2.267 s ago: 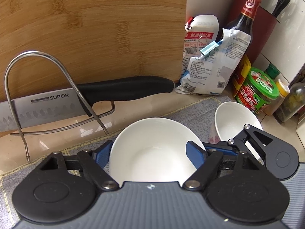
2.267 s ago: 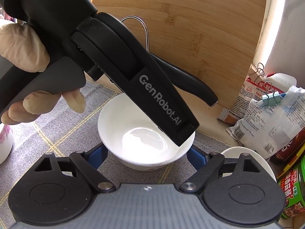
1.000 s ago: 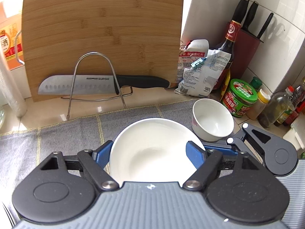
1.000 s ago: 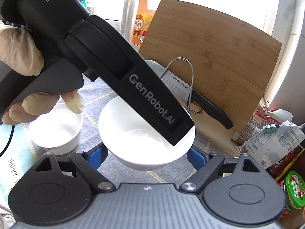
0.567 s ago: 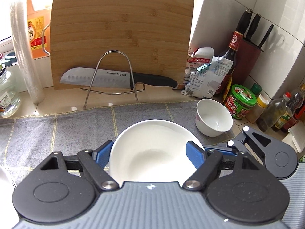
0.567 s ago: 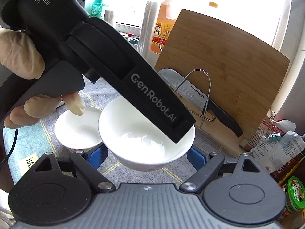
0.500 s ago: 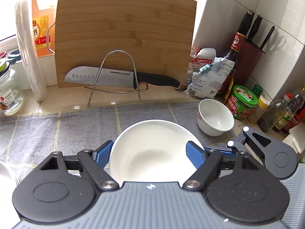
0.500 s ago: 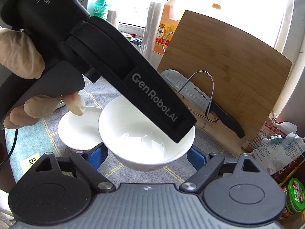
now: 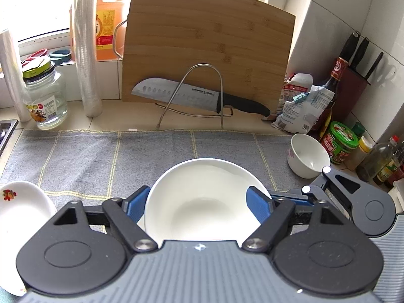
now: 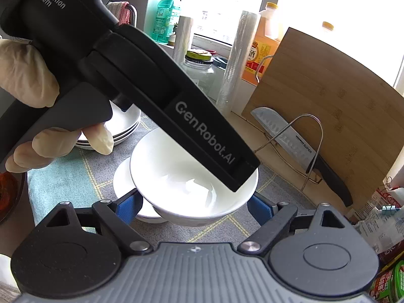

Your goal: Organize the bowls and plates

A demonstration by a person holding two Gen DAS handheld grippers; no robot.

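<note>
A large white bowl [image 9: 202, 197] is held in the air between both grippers. My left gripper [image 9: 199, 205] is shut on its near rim. My right gripper [image 10: 194, 205] grips it from the other side and also shows in the left wrist view [image 9: 315, 189]. The bowl [image 10: 186, 189] hangs above a smaller white bowl [image 10: 123, 181] on the grey mat [image 9: 88, 156]. A small white bowl [image 9: 308, 155] stands at the mat's right edge. A stack of white plates [image 10: 121, 128] lies at the far left. A white dish with a red print [image 9: 17, 202] sits at the left.
A bamboo cutting board [image 9: 207, 48] leans on the back wall, with a knife [image 9: 197, 96] in a wire stand before it. A glass jar [image 9: 45, 96], film rolls [image 9: 85, 65], snack bags [image 9: 300, 106], sauce bottles [image 9: 330, 85] and a green-lidded jar [image 9: 341, 141] line the counter.
Both grippers have carried the large bowl back and to the left, away from the cutting board. It now hangs over the smaller bowl, and the plate stack has come into view.
</note>
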